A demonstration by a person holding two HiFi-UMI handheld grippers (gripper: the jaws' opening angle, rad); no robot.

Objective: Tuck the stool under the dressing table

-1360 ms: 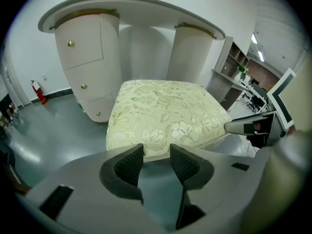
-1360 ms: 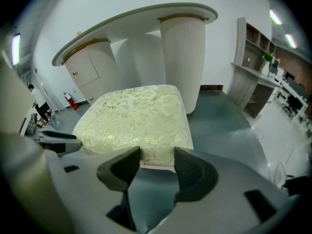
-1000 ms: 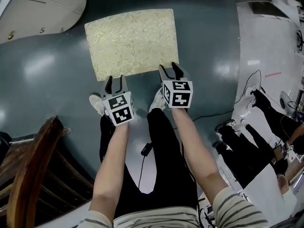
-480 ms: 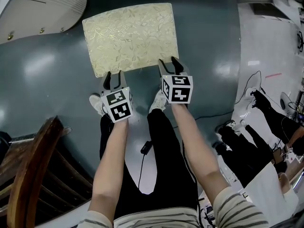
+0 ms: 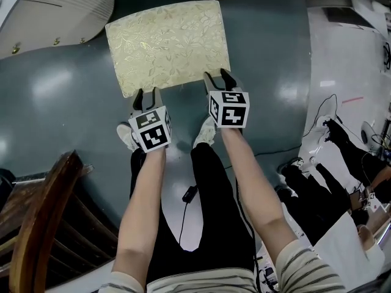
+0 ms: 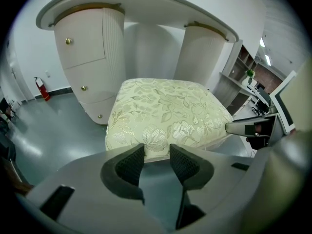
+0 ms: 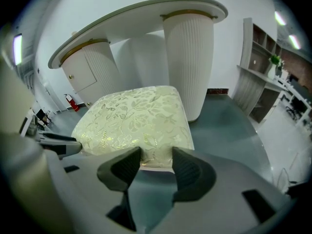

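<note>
Stool and dressing table stand on grey floor.

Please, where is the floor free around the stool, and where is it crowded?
Free: floor left of the stool, between drawer pedestal and wooden chair; also floor right of it. Crowded: far right, with people's legs.

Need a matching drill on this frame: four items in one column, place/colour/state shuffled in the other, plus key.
Column A
1. stool
2. dressing table
3. wooden chair
4. left gripper

Column B
a. dark brown, at the lower left of the head view
b. cream top with a gold leaf pattern
c. white, at the top left of the head view
d. jaws apart, at the stool's near edge

Pairs: 1-b, 2-c, 3-a, 4-d
</note>
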